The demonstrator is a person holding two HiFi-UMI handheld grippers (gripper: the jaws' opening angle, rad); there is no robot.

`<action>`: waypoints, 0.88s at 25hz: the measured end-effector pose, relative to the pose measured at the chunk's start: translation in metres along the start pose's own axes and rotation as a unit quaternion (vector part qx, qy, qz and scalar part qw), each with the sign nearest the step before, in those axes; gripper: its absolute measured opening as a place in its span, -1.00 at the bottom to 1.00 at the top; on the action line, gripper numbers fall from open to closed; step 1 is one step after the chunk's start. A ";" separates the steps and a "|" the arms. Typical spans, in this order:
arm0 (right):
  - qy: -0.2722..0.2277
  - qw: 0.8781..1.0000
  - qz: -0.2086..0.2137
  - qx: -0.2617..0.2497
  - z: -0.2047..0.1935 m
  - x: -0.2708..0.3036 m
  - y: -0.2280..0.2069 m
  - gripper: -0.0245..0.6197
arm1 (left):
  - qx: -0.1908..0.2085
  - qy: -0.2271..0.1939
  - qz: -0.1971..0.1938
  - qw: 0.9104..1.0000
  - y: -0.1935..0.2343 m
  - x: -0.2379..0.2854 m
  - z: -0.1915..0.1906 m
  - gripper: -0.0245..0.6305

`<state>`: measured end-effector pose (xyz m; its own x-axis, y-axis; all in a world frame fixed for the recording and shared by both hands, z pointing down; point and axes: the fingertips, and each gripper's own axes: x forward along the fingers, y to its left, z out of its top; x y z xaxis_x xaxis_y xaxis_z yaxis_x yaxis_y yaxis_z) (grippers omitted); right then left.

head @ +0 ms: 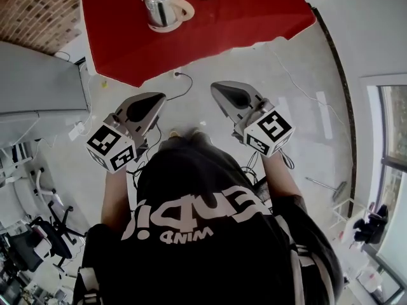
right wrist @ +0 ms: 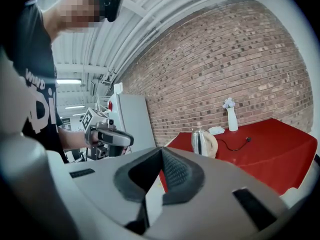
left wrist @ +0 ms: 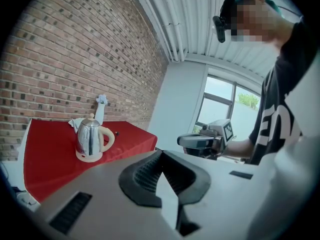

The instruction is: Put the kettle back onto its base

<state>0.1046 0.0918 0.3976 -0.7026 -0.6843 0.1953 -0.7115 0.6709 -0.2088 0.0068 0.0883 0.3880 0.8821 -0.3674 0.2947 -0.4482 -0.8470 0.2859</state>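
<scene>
Kettle [head: 160, 5] looks seated on its base [head: 166, 27], up on the red table [head: 254, 11], well ahead of both grippers. Your left gripper [head: 149, 101] and right gripper [head: 229, 94] are clamped together, holding nothing. Job looks done.

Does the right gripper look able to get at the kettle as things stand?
Probably not from here: bare floor separates the right gripper from the red table where the kettle stands. Nothing blocks the way; the person would need to step closer.
</scene>
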 end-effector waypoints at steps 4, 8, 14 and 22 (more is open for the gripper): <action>-0.012 1.000 0.003 0.001 0.006 -0.001 0.019 -0.86 | -0.001 -0.001 0.010 1.000 -0.006 -0.020 0.002 -0.90; -0.021 1.000 0.011 -0.005 0.013 0.001 0.039 -0.86 | 0.000 -0.002 0.013 1.000 -0.006 -0.037 -0.003 -0.90; -0.006 0.999 0.029 -0.024 0.015 0.007 0.067 -0.86 | 0.000 -0.014 0.005 1.000 -0.007 -0.060 -0.012 -0.90; 0.010 0.999 0.033 -0.027 0.011 0.016 0.077 -0.86 | -0.007 -0.016 0.012 1.000 0.006 -0.076 -0.019 -0.90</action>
<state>0.0383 0.1293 0.3736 -0.7478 -0.6325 0.2019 -0.6627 0.7294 -0.1696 -0.0662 0.1184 0.3848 0.8749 -0.4006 0.2721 -0.4717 -0.8323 0.2913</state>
